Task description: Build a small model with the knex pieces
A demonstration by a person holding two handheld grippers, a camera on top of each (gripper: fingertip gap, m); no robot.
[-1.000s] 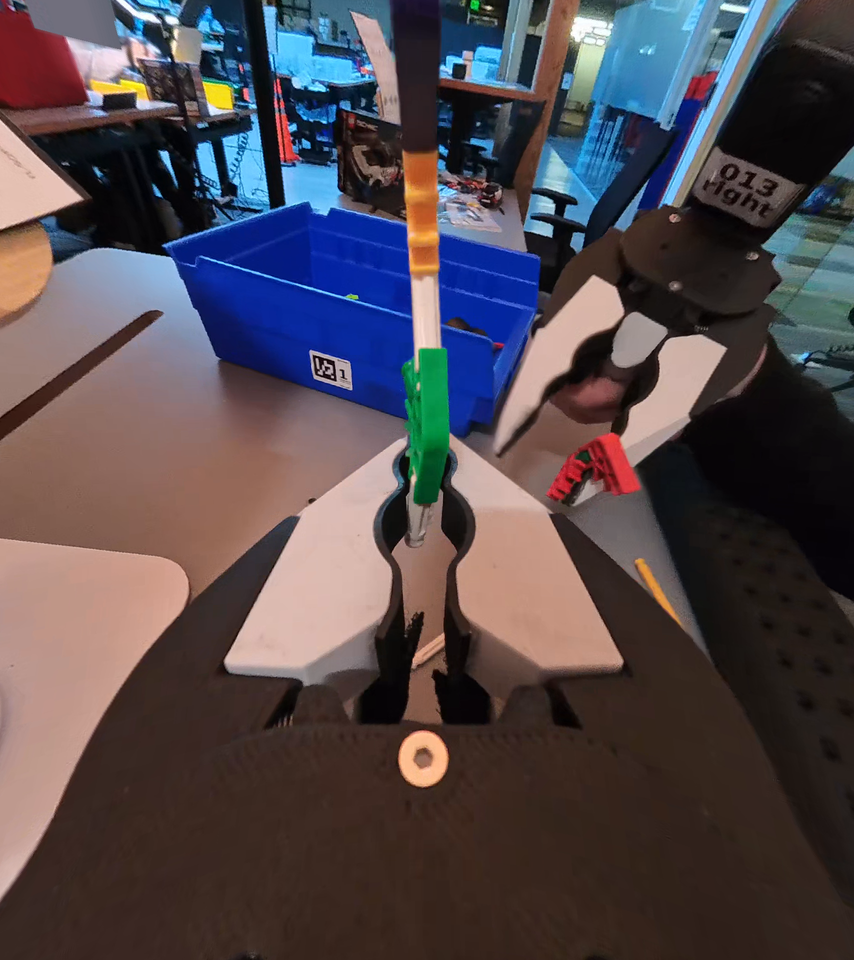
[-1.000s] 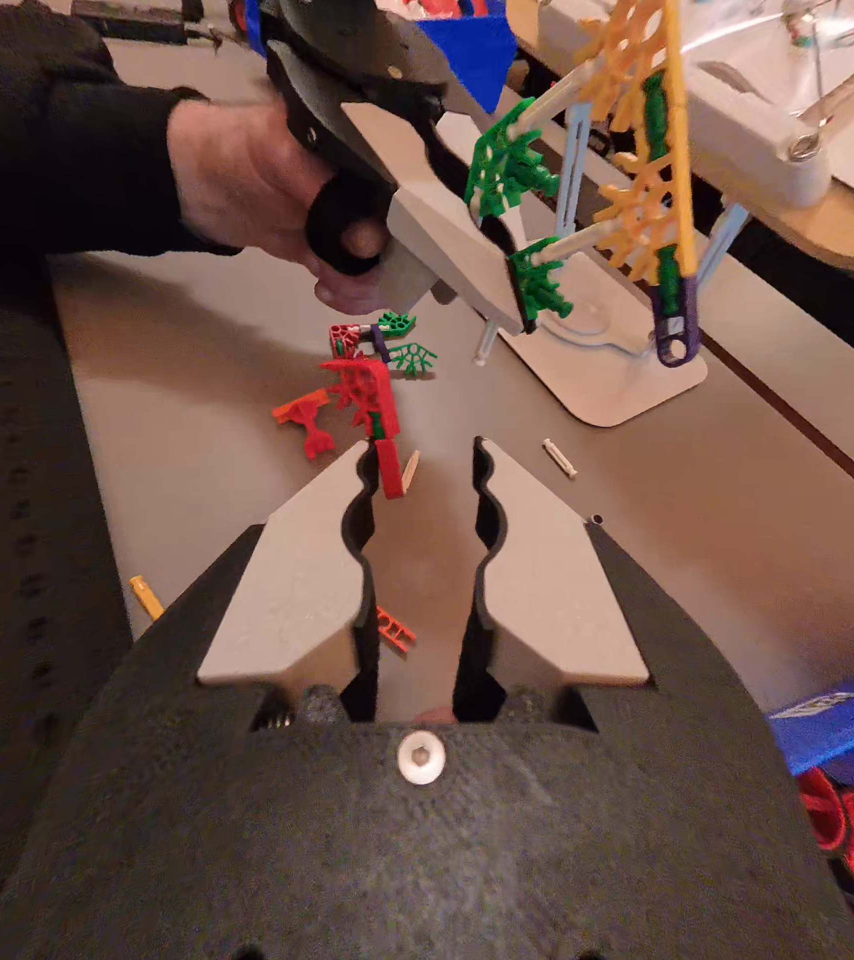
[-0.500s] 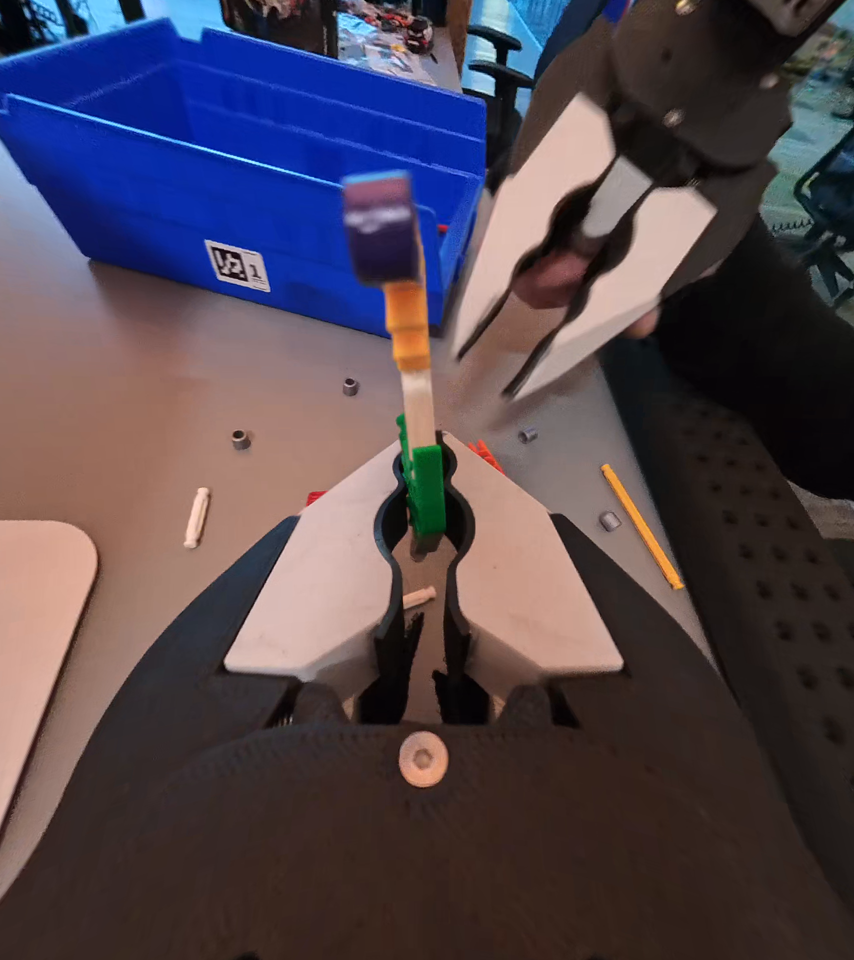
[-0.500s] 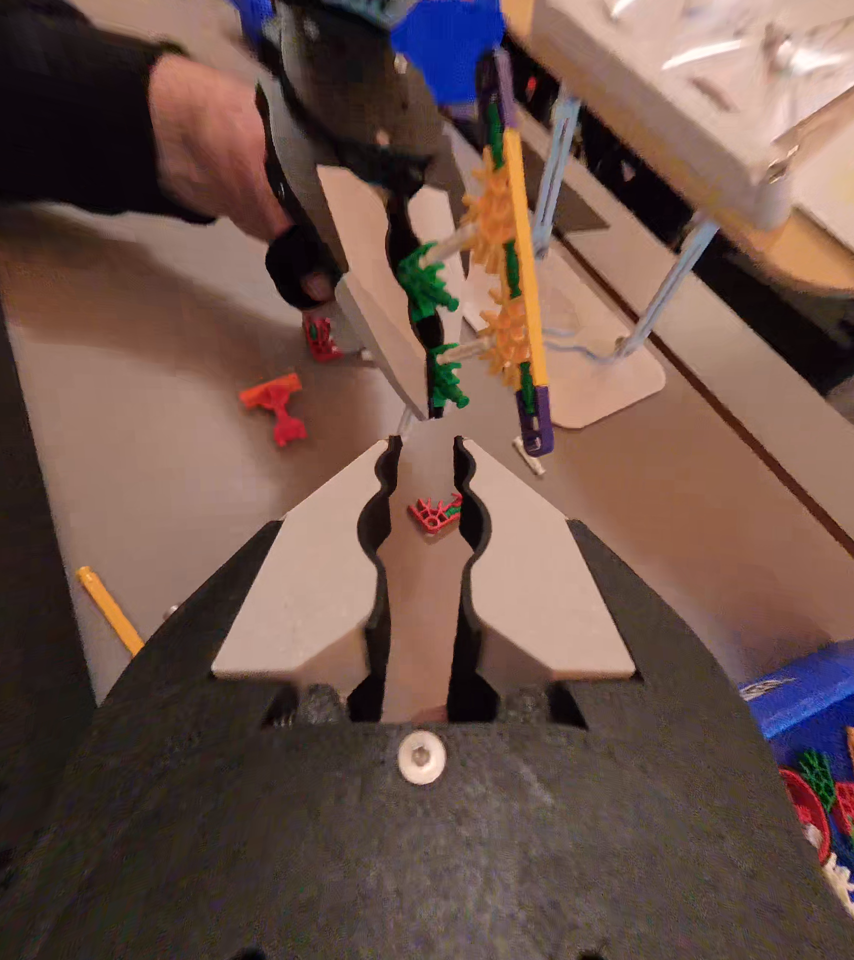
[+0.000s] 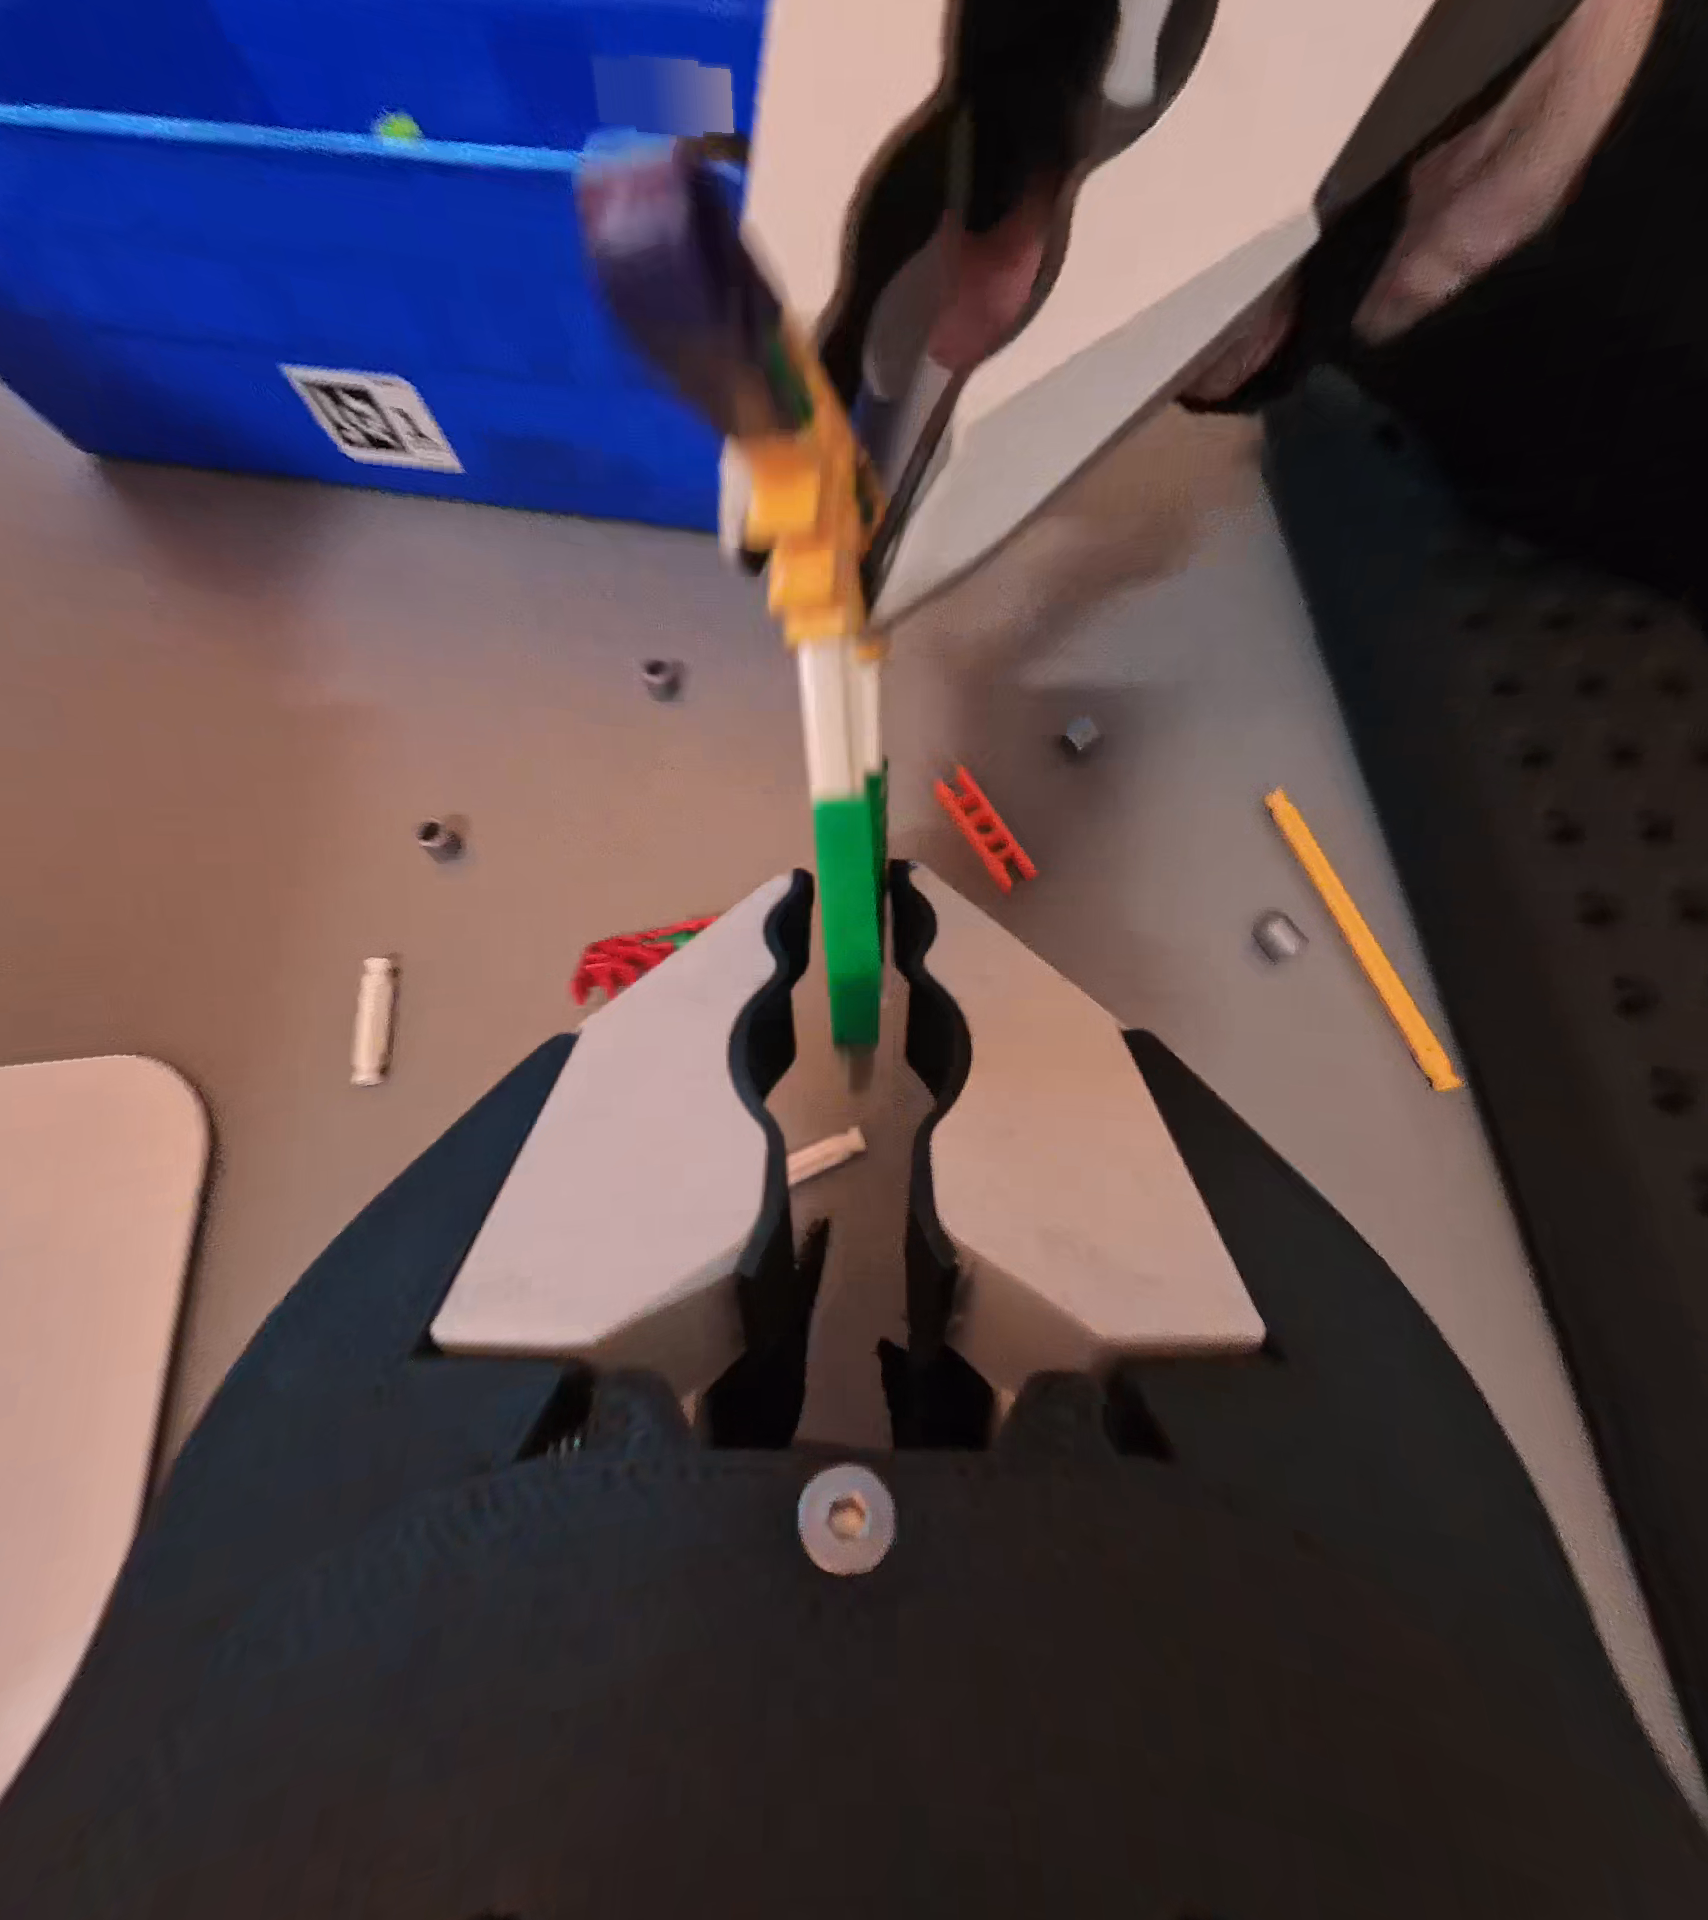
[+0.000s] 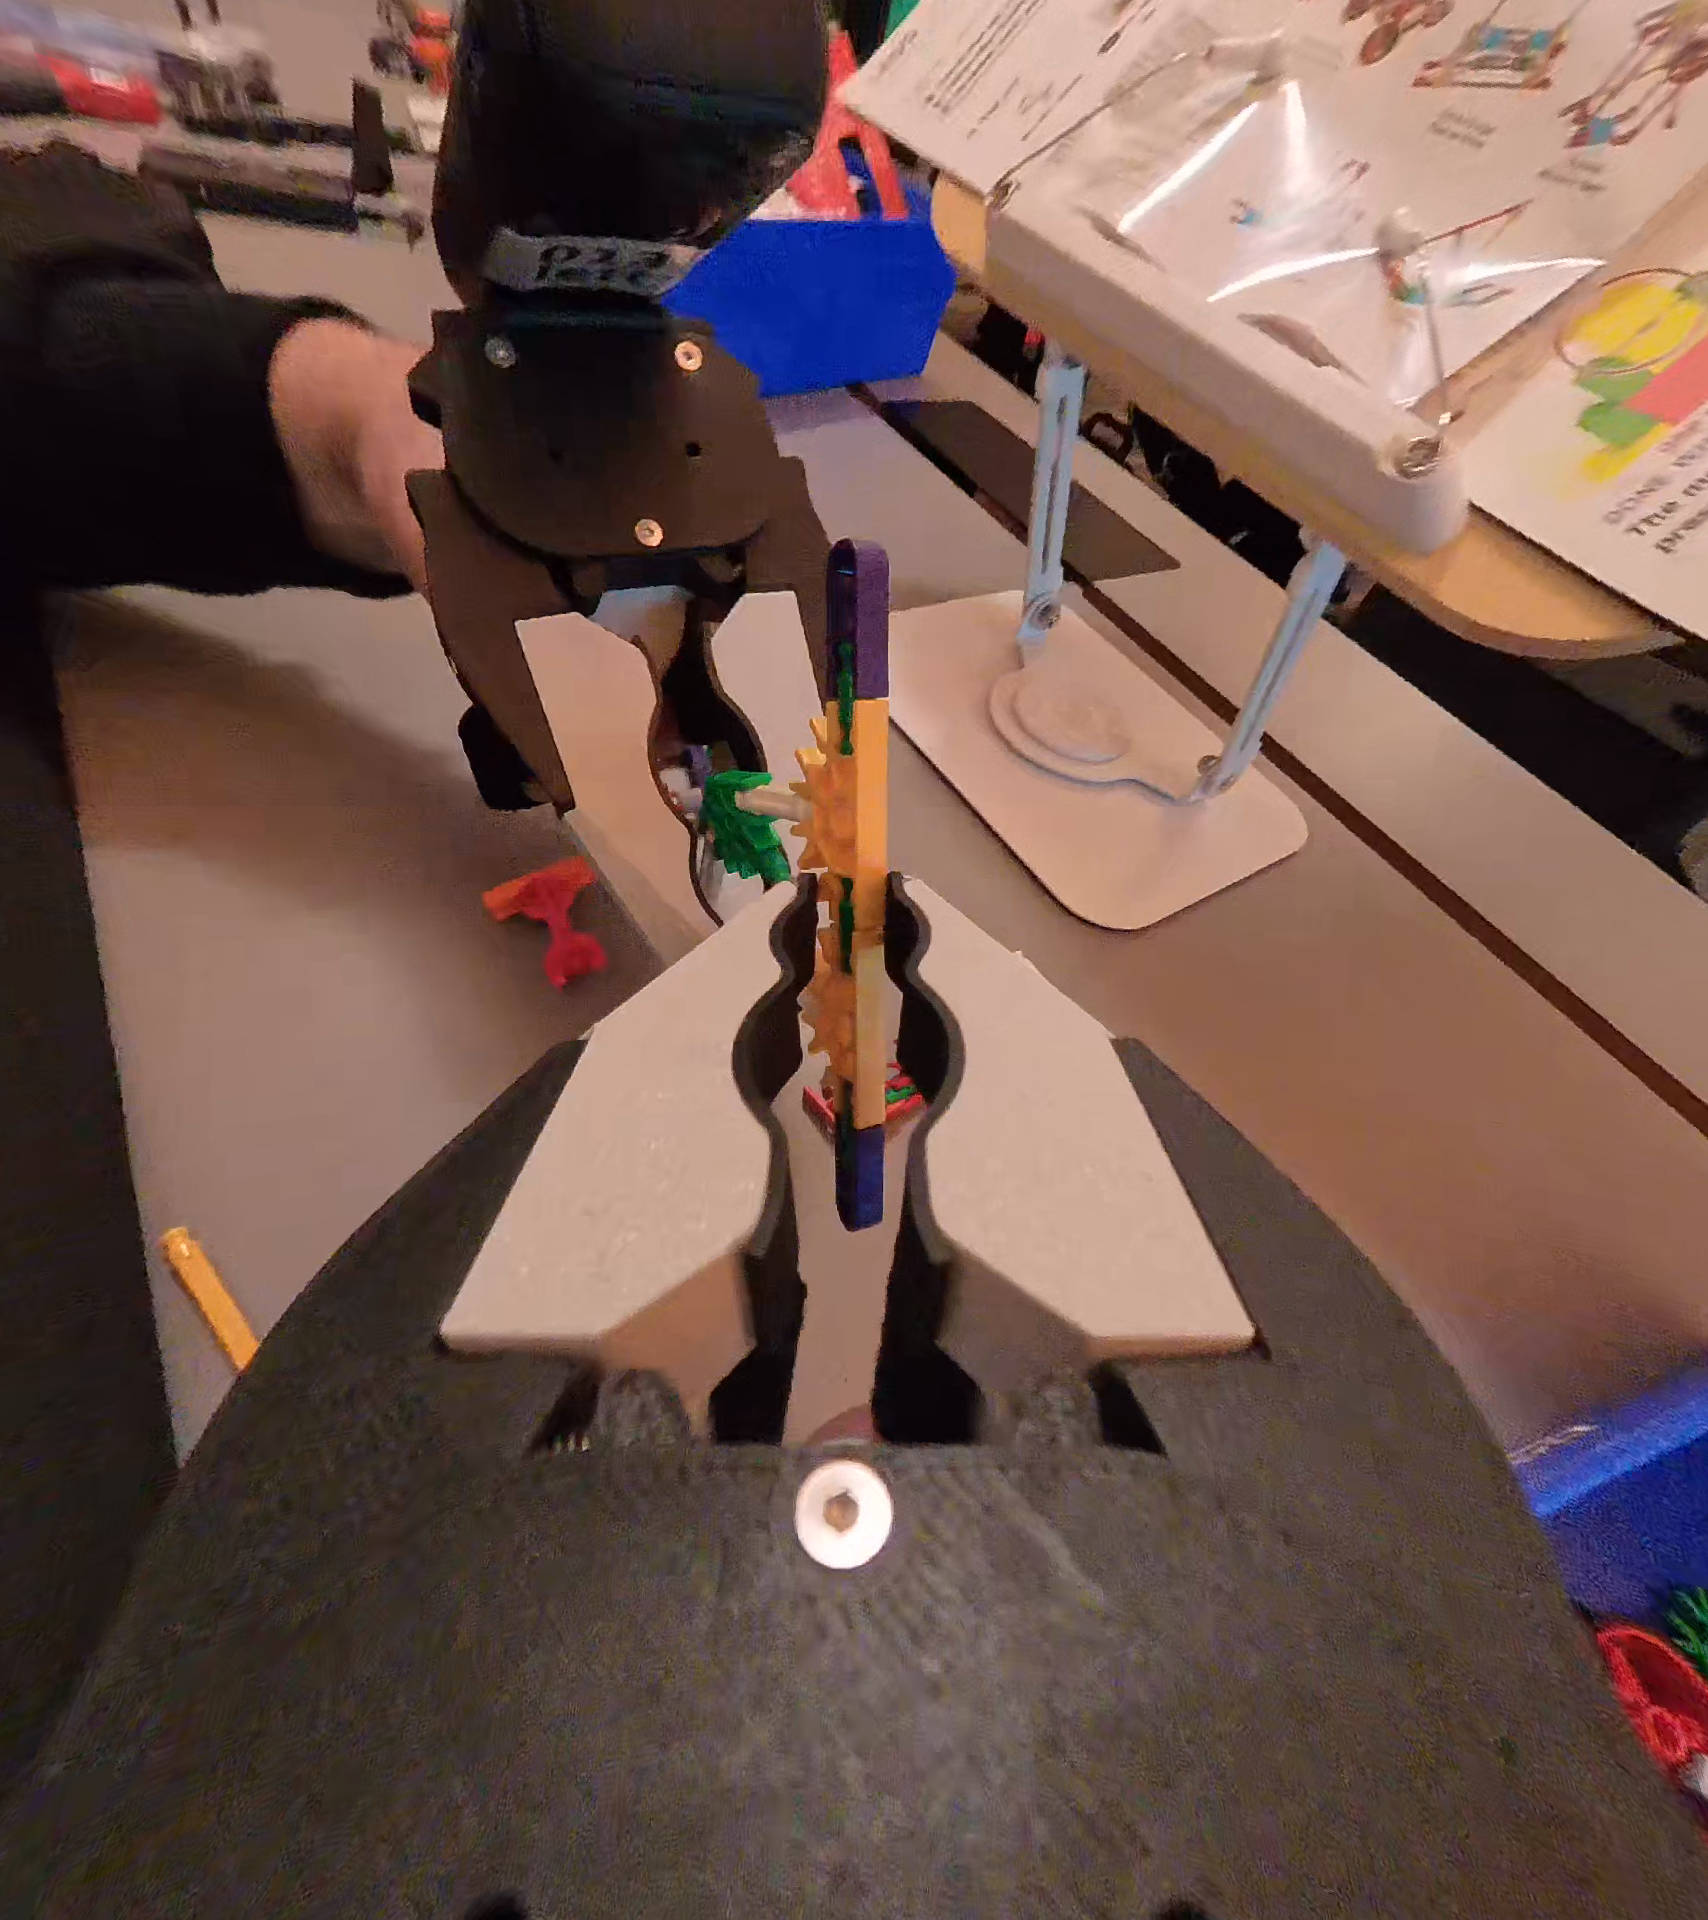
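Note:
A toy assembly of a purple and yellow strip (image 6: 858, 748), yellow gear-like connectors, white rods (image 5: 834, 727) and green connectors (image 5: 850, 935) is held in the air between both grippers. My left gripper (image 5: 850, 883) is shut on a green connector at the assembly's near end. My right gripper (image 6: 852, 883) is shut on the yellow strip, whose purple end reaches down between its jaws. In the left wrist view the right gripper (image 5: 881, 592) comes in from the upper right, at the yellow connectors (image 5: 808, 520). In the right wrist view the left gripper (image 6: 673, 810) holds the green connector (image 6: 741, 826).
A blue bin (image 5: 206, 260) stands behind. Loose on the grey table are a red ladder piece (image 5: 985, 842), yellow rod (image 5: 1349, 935), white rod (image 5: 374, 1018), red connector (image 5: 621, 951) and an orange-red piece (image 6: 549, 914). A booklet stand (image 6: 1141, 810) is at the right.
The right gripper has come in and closed on the yellow strip. The left gripper has tilted down toward the table, still holding the green connector.

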